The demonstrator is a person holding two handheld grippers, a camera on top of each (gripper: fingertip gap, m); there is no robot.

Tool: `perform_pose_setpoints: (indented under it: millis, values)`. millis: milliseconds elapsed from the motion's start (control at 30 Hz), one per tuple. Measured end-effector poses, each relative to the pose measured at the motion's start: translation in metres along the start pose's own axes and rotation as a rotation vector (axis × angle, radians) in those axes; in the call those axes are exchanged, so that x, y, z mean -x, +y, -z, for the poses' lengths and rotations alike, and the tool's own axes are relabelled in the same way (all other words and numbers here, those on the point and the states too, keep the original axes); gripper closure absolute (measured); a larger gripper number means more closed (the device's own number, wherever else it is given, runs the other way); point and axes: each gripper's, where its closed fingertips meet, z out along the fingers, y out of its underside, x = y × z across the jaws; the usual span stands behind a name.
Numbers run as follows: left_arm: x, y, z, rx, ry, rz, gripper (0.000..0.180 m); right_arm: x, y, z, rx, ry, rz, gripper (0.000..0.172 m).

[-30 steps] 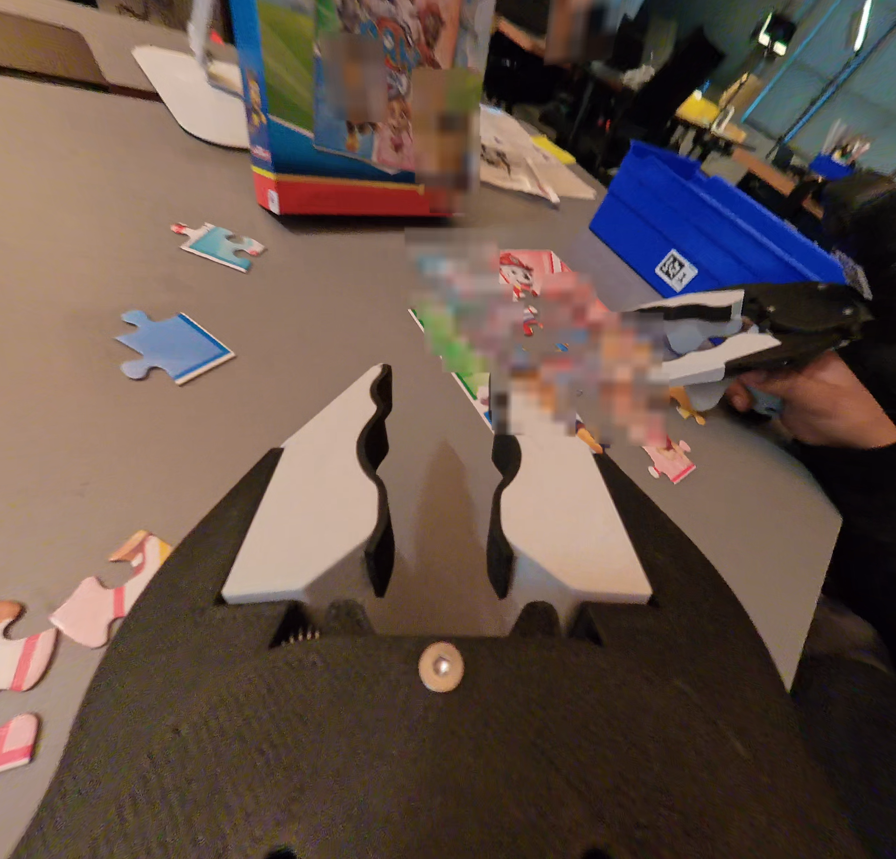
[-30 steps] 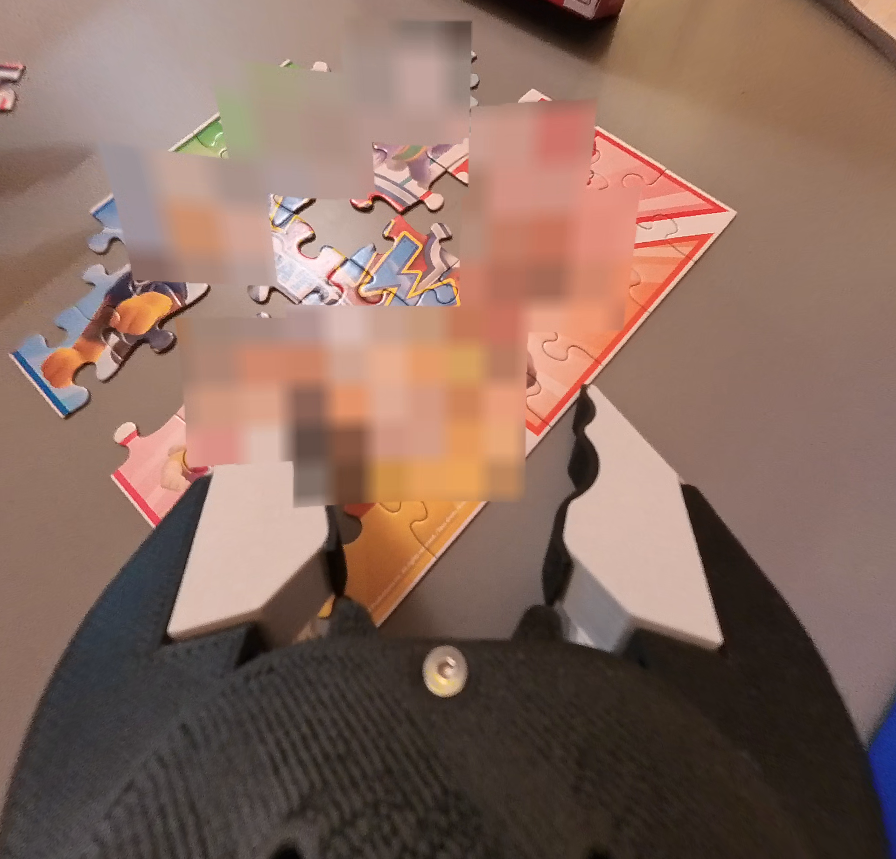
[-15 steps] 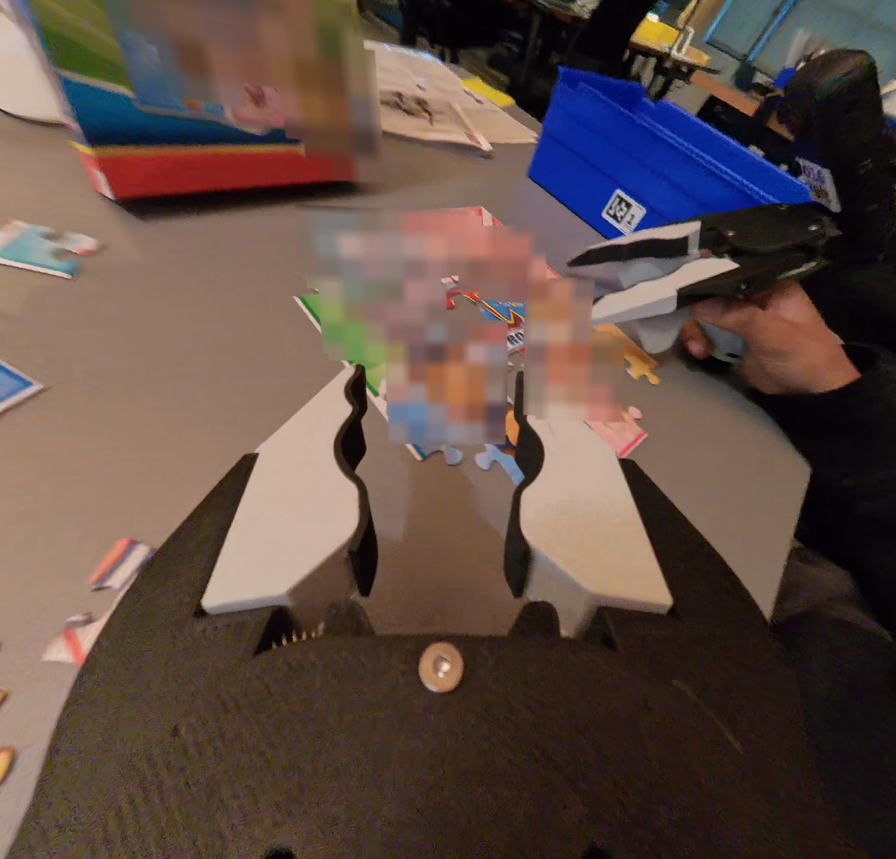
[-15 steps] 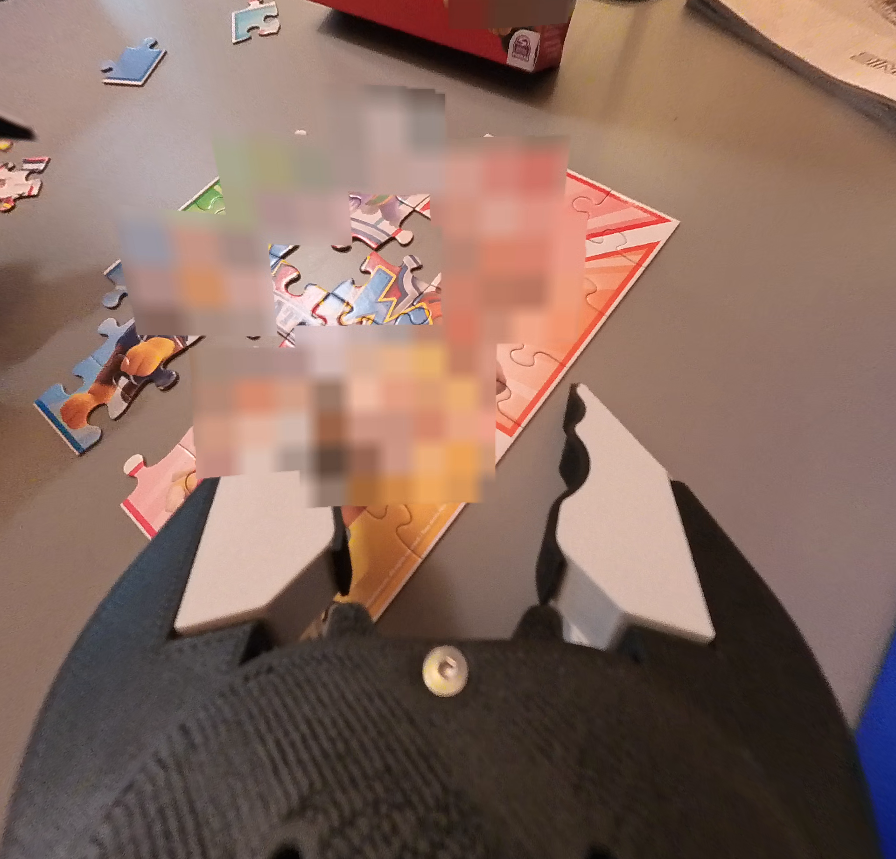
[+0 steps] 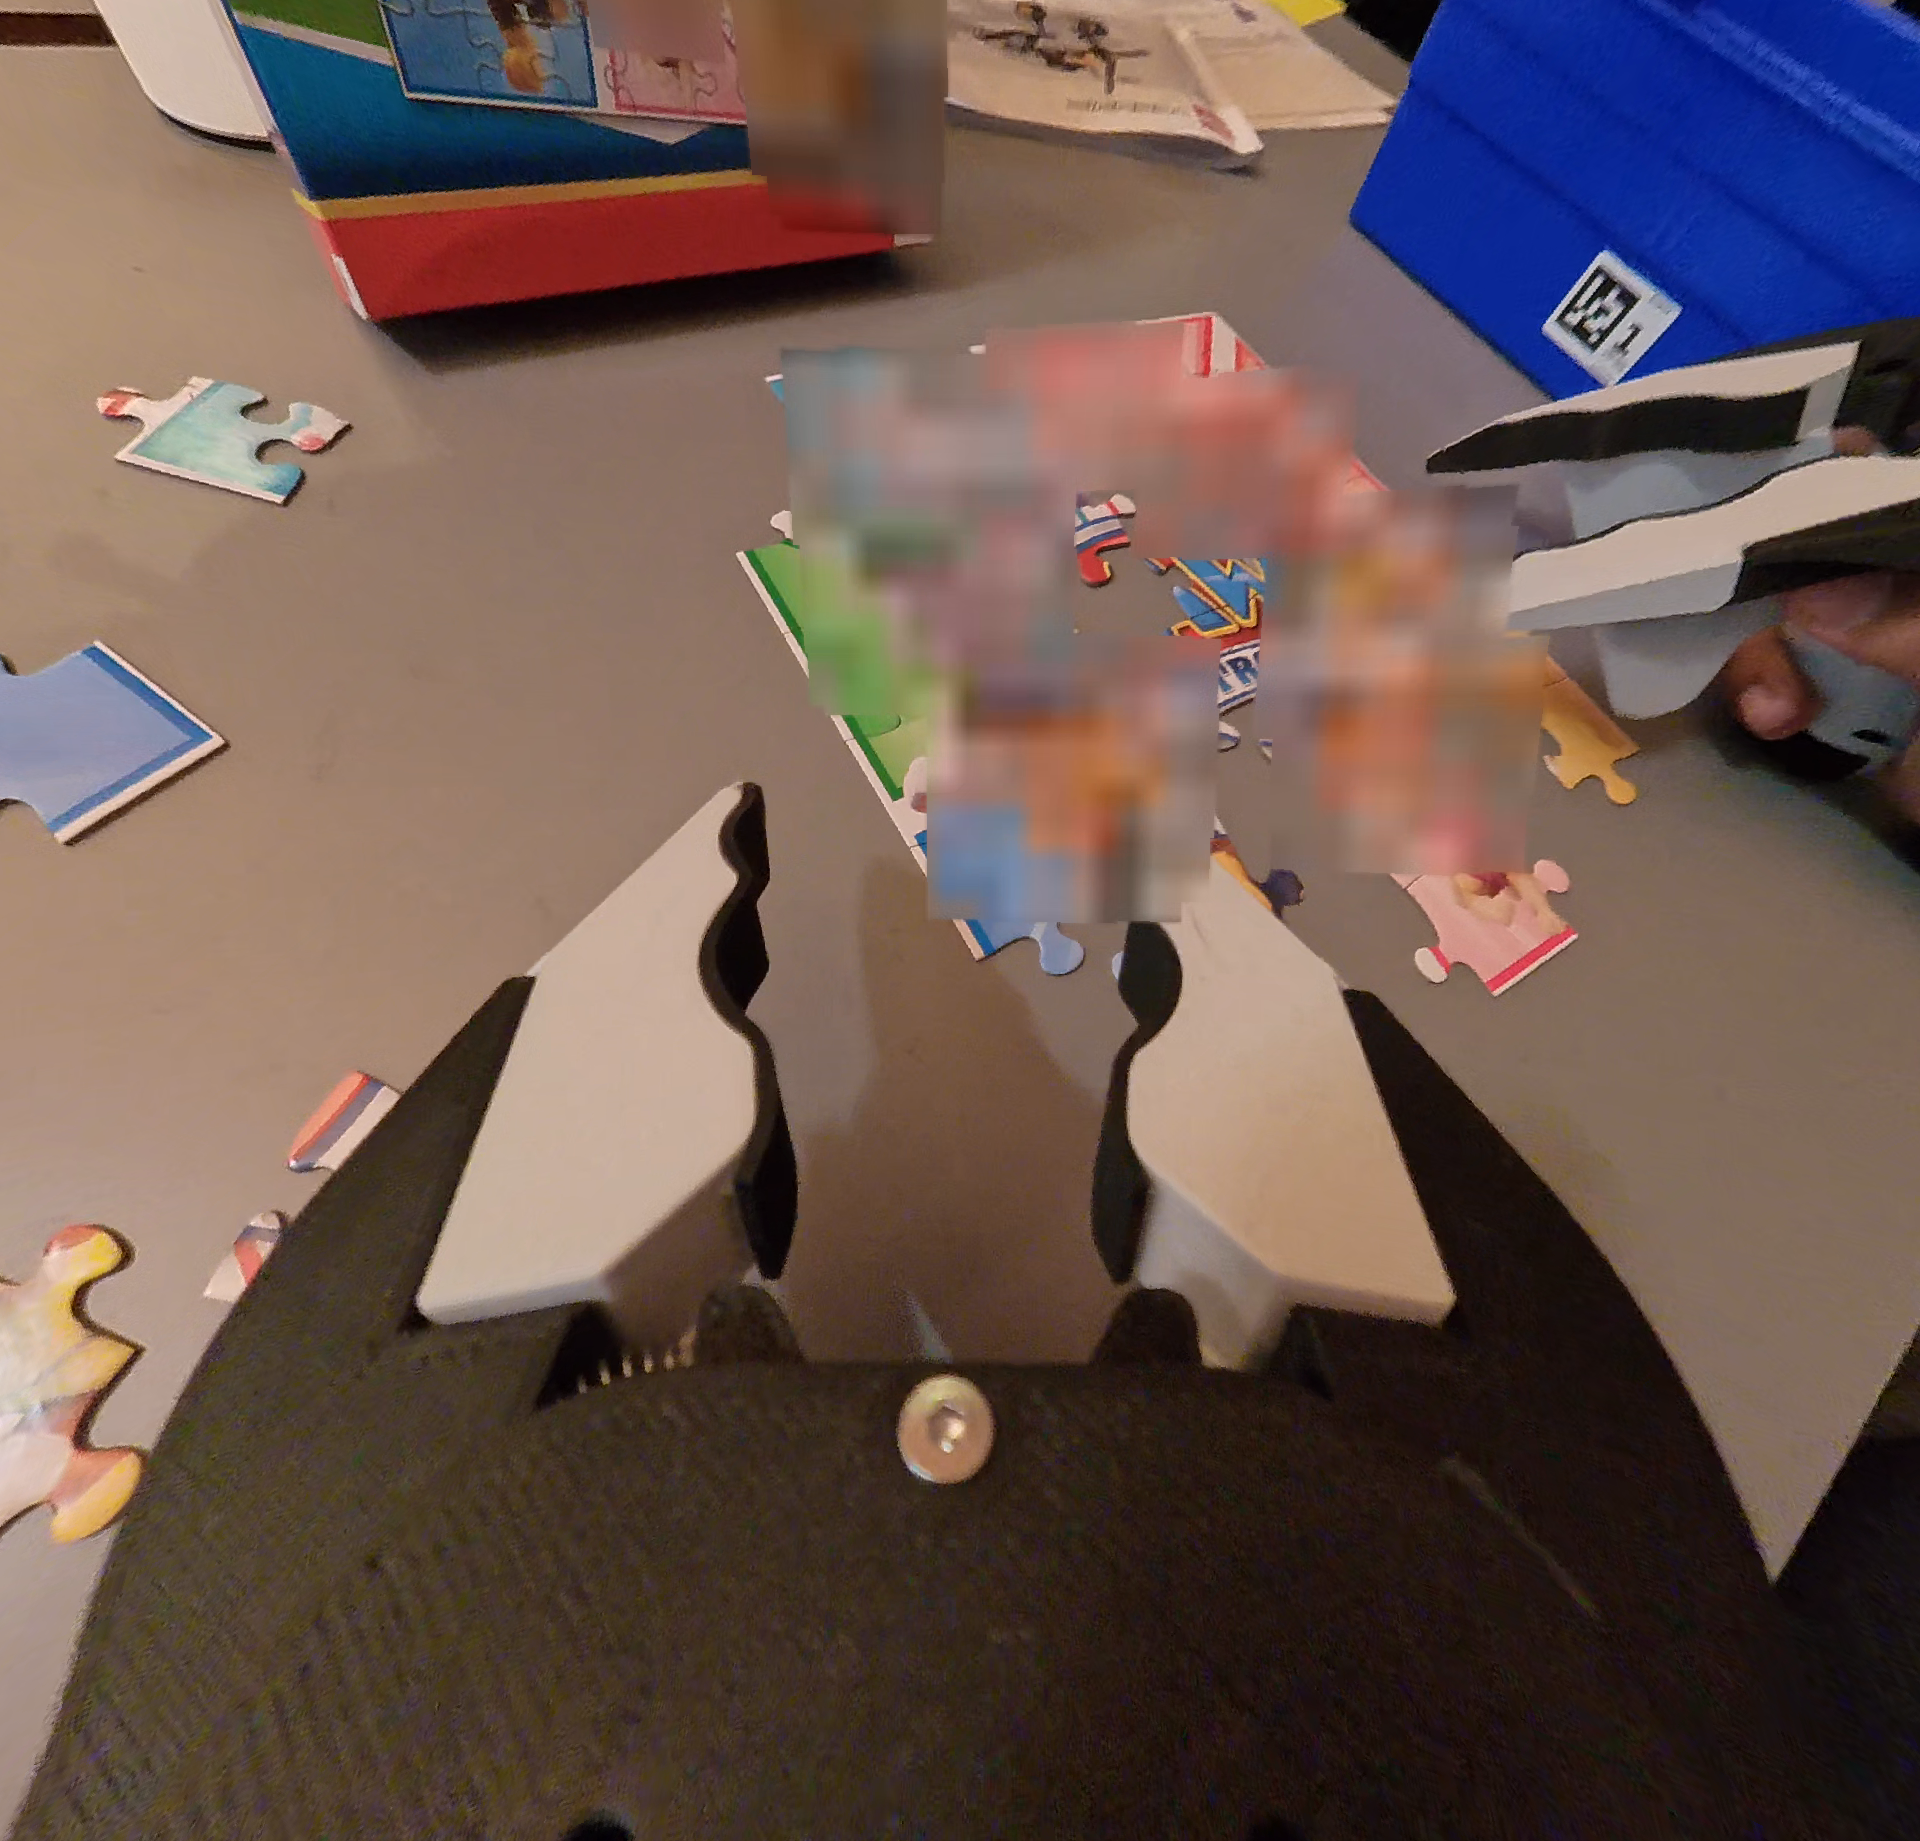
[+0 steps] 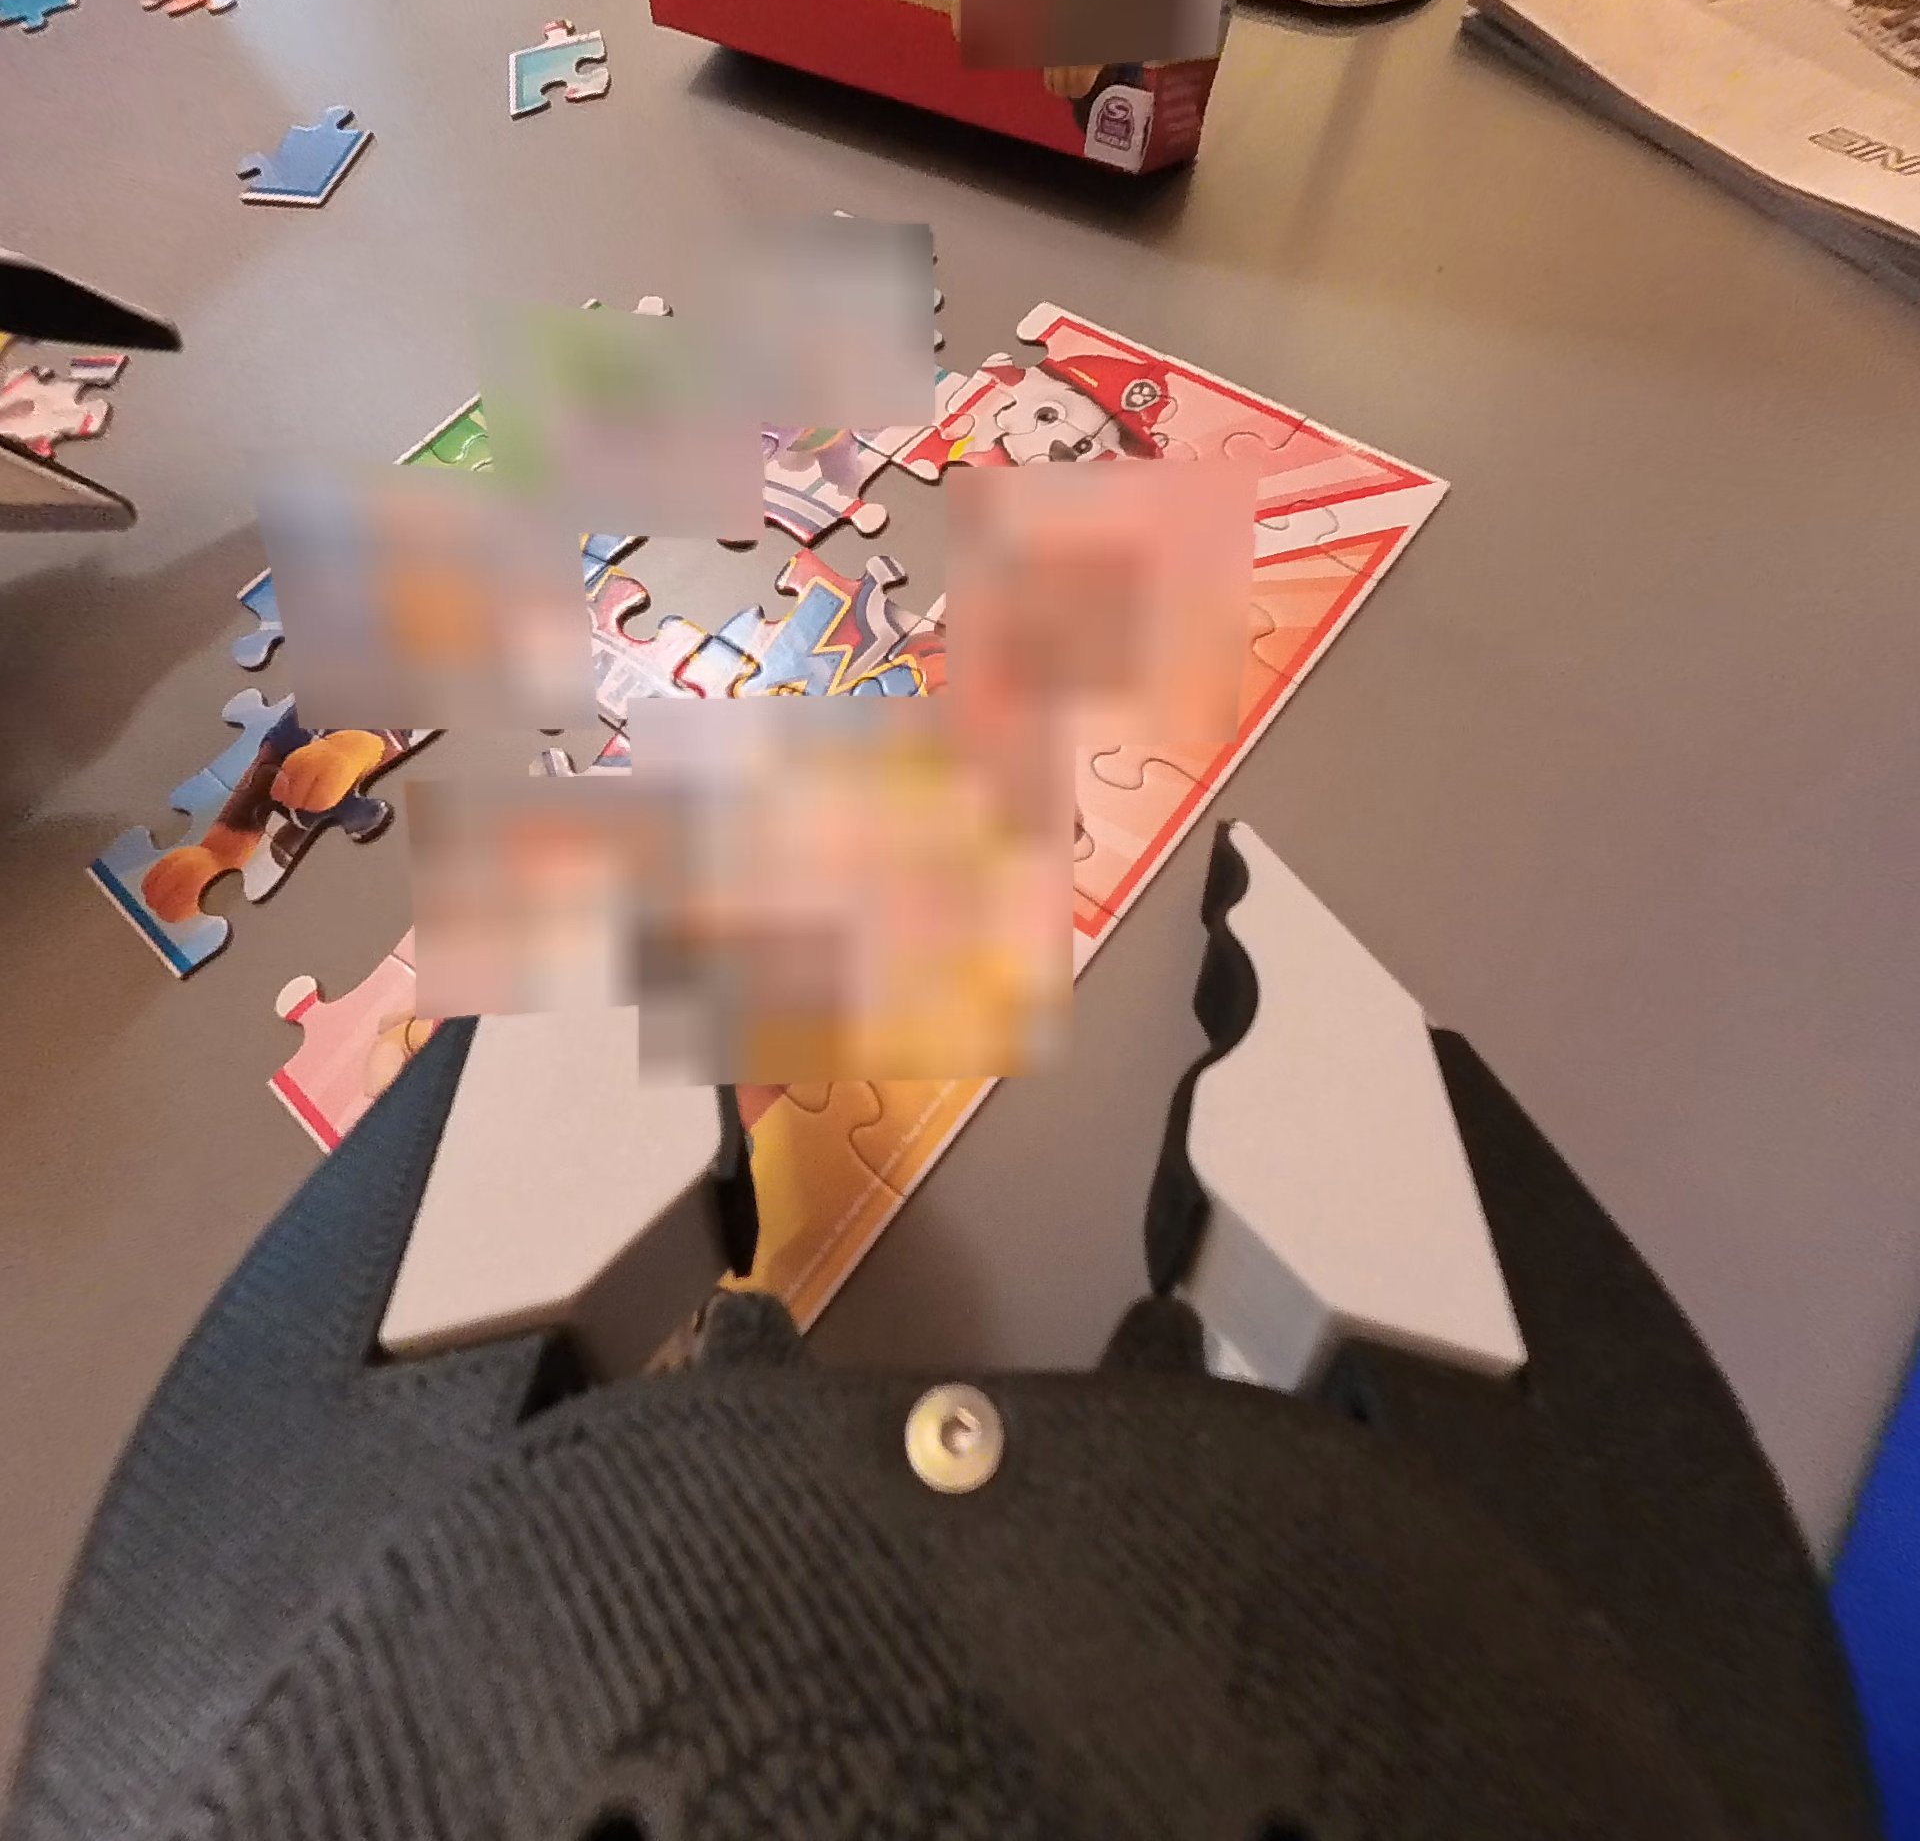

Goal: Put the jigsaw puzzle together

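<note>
A partly joined picture puzzle (image 5: 883,742) lies on the grey table (image 5: 520,648); much of it is blurred over. My left gripper (image 5: 951,887) is open and empty, just above the table at the puzzle's near edge. My right gripper (image 6: 935,939) is open and empty and hovers over the puzzle's (image 6: 1320,544) near yellow corner. It also shows at the right of the left wrist view (image 5: 1475,534), held by a hand, with its jaws apart. Loose pieces lie around: a teal one (image 5: 223,435), a blue one (image 5: 94,731), a pink one (image 5: 1496,924).
The puzzle box (image 5: 582,222) stands behind the puzzle. A blue bin (image 5: 1621,129) sits at the far right, with printed papers (image 5: 1122,56) beside it. More loose pieces (image 5: 52,1376) lie at the near left. The table's edge runs close on the right.
My left gripper has swung right toward the puzzle and opened wider. My right gripper has drawn back and up from the puzzle, still open.
</note>
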Motion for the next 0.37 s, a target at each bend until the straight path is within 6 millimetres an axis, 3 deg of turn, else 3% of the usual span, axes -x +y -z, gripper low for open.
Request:
perform_pose_setpoints:
  millis: [33,367]
  values:
    - [0.0,0.002,-0.002,0.015,-0.01,-0.013,0.116,0.0,0.0,0.0,0.001,0.001,0.001,0.077]
    - [0.001,0.016,-0.011,0.128,-0.07,-0.08,0.124,0.001,0.001,-0.001,0.01,0.001,0.007,0.077]
